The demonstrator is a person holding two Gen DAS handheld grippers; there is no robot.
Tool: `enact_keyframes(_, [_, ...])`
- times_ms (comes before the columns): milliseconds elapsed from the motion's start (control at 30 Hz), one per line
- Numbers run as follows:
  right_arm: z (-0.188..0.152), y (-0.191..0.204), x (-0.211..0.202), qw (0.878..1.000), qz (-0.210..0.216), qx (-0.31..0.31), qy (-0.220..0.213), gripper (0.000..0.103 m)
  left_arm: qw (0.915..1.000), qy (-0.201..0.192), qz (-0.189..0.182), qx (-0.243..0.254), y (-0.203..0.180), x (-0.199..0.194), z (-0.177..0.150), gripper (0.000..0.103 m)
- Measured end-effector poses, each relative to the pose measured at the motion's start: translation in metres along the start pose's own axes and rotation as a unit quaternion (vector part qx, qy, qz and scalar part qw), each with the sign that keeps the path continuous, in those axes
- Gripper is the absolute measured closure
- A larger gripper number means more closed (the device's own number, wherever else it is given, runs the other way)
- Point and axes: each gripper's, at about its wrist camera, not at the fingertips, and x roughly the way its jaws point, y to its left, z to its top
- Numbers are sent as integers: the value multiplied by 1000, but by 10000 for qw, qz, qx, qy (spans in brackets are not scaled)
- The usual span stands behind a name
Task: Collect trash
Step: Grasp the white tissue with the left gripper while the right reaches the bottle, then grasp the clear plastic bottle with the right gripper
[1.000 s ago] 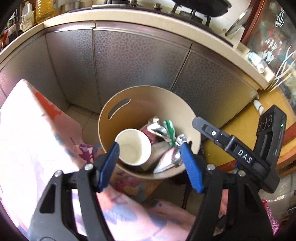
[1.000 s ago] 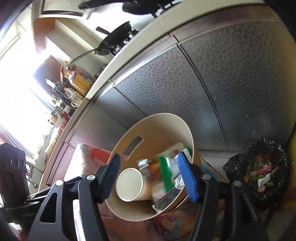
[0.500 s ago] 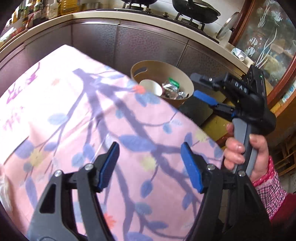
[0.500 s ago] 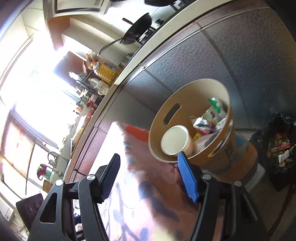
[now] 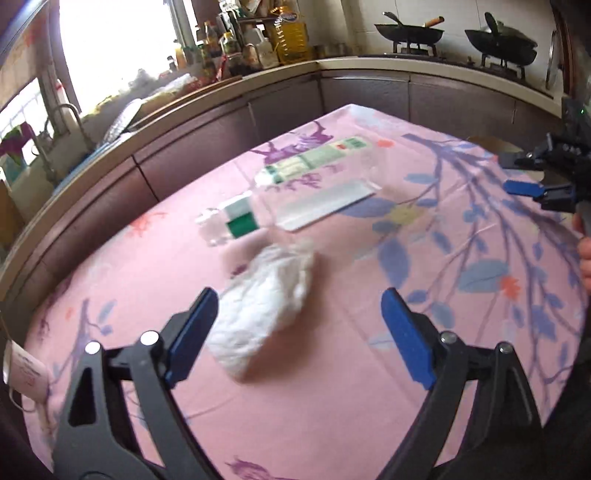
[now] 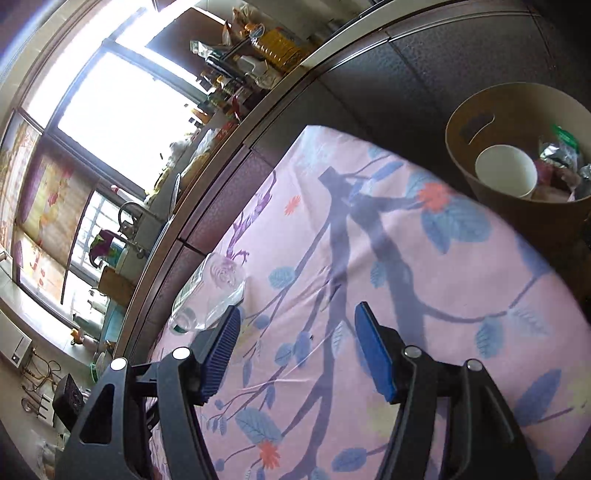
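Note:
In the left wrist view a crumpled white tissue wad (image 5: 266,299) lies on the pink floral tablecloth (image 5: 369,387), just ahead of my open, empty left gripper (image 5: 295,332) and nearer its left finger. Beyond it lie a small clear bottle with a green label (image 5: 231,223), a flat grey strip (image 5: 325,205) and a larger clear bottle with a green and white label (image 5: 317,158). My right gripper (image 6: 295,332) is open and empty over the cloth; it also shows in the left wrist view (image 5: 532,181). The tan trash bin (image 6: 517,221) holds a paper cup (image 6: 506,175) and wrappers.
A kitchen counter (image 5: 221,85) with bottles and two woks (image 5: 408,31) runs behind the table. Grey cabinet fronts (image 6: 424,62) stand behind the bin. A clear bottle (image 6: 210,291) lies left of my right gripper.
Both grippers have pulled back from over the bin to above the table. The left now faces the tissue and bottles; the bin has shifted to the right view's upper right.

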Motion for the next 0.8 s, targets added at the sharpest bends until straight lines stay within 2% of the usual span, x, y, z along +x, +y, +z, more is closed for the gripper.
enact_keyframes(67, [-5, 13, 8, 9999, 13, -112, 126, 41, 9997, 176, 174, -42, 20, 18, -6, 17])
enact_keyframes(167, [-6, 36, 16, 9990, 7, -379, 257, 41, 9977, 536, -40, -419, 44, 46, -11, 17])
enact_keyframes(233, [-4, 56, 23, 9974, -16, -638, 344, 41, 9961, 611, -192, -607, 48, 56, -13, 24])
enact_keyframes(267, [-2, 69, 27, 9958, -14, -833, 390, 41, 9953, 585, -301, -704, 50, 57, -14, 31])
enact_keyframes(300, [-1, 84, 31, 9931, -10, -1083, 444, 41, 9943, 567, -437, -796, 51, 57, -14, 50])
enact_keyframes(333, [1, 102, 38, 9889, -7, -1389, 521, 41, 9927, 563, -602, -879, 52, 57, -14, 62])
enact_keyframes(367, [2, 122, 46, 9827, -36, -1753, 595, 41, 9917, 575, -650, -944, 52, 56, -13, 85])
enact_keyframes(400, [2, 144, 54, 9747, -100, -2141, 635, 41, 9916, 599, -589, -979, 51, 54, -14, 94])
enact_keyframes(433, [0, 167, 64, 9638, -172, -2571, 685, 41, 9905, 598, -628, -1063, 53, 51, -16, 94])
enact_keyframes(467, [-5, 190, 76, 9490, -244, -3043, 789, 41, 9881, 562, -757, -1219, 57, 47, -20, 95])
enact_keyframes(533, [-25, 235, 106, 9057, -518, -4084, 1009, 41, 9808, 492, -1027, -1582, 65, 31, -33, 95])
enact_keyframes(600, [-51, 273, 143, 8460, -856, -5118, 1221, 41, 9748, 394, -1175, -1855, 72, 12, -47, 95])
enact_keyframes(700, [-93, 304, 198, 7564, -1380, -6211, 1519, 42, 9663, 312, -1312, -2194, 83, -12, -69, 95])
enact_keyframes(800, [-120, 301, 250, 6841, -1933, -6792, 1825, 42, 9625, 296, -1259, -2384, 92, -29, -87, 95])
